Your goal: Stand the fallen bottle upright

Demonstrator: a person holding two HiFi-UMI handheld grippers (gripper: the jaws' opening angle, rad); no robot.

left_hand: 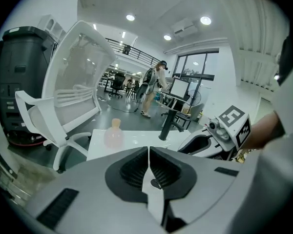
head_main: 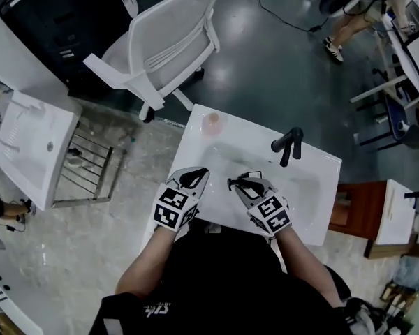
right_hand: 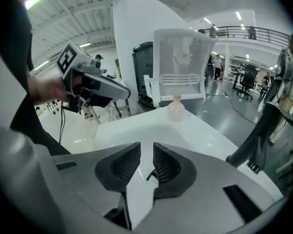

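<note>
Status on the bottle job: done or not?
Done: the pink bottle stands upright at the far corner of the white basin top. In hand: nothing. The left gripper has its fingers together, the right gripper has them slightly apart and empty; both sit near the person's edge. Left to do: nothing visible.

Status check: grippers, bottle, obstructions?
Left gripper shut, right gripper open, both empty. Bottle upright, far corner of sink top. Faucet off to the right.

Glossy basin (head_main: 255,137), matt blk tap (head_main: 288,146), frosted plastic bottle (head_main: 211,122)
</note>
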